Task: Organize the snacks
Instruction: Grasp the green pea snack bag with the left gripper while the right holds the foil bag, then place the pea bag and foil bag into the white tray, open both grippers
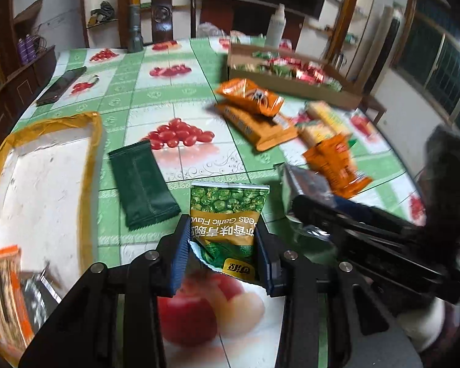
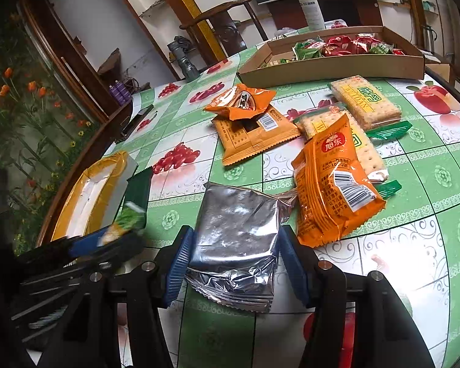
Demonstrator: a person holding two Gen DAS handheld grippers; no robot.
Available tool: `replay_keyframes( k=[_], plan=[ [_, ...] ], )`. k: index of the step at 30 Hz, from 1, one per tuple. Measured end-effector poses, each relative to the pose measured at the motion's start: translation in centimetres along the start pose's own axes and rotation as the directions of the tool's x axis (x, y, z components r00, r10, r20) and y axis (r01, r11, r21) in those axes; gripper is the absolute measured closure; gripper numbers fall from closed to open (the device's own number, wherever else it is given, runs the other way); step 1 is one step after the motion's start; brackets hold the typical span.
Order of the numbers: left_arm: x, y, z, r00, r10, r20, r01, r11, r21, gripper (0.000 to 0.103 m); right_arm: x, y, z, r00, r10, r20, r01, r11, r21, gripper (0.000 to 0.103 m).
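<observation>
Fruit-print tablecloth [image 1: 156,98]; left gripper [image 1: 222,245] pinching green pea packet [image 1: 227,224]; right gripper [image 2: 231,263] clamping silver pouch [image 2: 236,233].

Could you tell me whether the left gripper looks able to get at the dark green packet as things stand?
Probably not yet: the left gripper is shut on the green pea packet, though the dark green packet lies uncovered nearby.

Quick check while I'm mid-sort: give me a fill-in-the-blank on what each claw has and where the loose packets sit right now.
1. The left claw is shut on a packet of garlic-flavour green ____.
2. The packet between the right claw's blue pads is ____ in colour.
3. The dark green packet lies flat on the tablecloth, to the ____ of the left claw's packet in the left wrist view.
4. The cardboard tray at the far side holds red and ____ wrapped snacks.

Missing words: peas; silver; left; green
</observation>
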State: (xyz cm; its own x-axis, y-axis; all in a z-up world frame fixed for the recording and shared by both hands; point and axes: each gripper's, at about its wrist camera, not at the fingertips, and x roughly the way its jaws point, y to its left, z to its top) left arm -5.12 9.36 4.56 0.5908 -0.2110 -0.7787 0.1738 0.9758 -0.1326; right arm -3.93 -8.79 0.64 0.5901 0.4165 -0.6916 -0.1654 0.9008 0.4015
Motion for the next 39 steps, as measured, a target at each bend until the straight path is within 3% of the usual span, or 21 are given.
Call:
replay_keyframes(
  k=[6,11,14,18,22,31,39],
  plan=[
    [-4.3,3.0,-1.4,0.997,0.011,0.073,-0.005,0.997,-0.078,0.067,-0.7,0.4,0.0,0.999,0.015,0.039,-0.014,1.000,-0.014,0.044],
    [-8.0,8.1,-1.8,0.986,0.109,0.126,-0.090,0.984,-0.154,0.067,-2.5,2.1,-0.1,0.994,0.028,0.102,-0.020,0.997,-0.077,0.044],
    [-8.8,12.1,-1.8,0.978,0.165,0.128,-0.133,0.964,-0.232,0.067,-3.8,4.8,0.1,0.993,0.076,0.094,-0.063,0.990,-0.127,0.045],
    [-8.2,16.8,-1.8,0.977,0.182,0.111,-0.136,0.932,-0.336,0.067,-4.1,9.9,1.1,0.982,0.185,0.024,-0.177,0.964,-0.199,0.045],
    [-6.9,20.0,-2.0,0.979,0.183,0.086,-0.134,0.906,-0.401,0.067,-0.9,15.1,2.0,0.961,0.255,-0.109,-0.274,0.937,-0.219,0.045],
    [-3.6,23.9,-2.2,0.988,0.150,0.031,-0.119,0.877,-0.466,0.067,6.6,23.2,0.8,0.943,0.233,-0.240,-0.298,0.910,-0.289,0.045],
    [-3.2,24.7,-2.0,0.990,0.142,0.018,-0.116,0.870,-0.480,0.066,10.9,24.5,0.4,0.939,0.190,-0.285,-0.274,0.917,-0.291,0.045]
  ],
)
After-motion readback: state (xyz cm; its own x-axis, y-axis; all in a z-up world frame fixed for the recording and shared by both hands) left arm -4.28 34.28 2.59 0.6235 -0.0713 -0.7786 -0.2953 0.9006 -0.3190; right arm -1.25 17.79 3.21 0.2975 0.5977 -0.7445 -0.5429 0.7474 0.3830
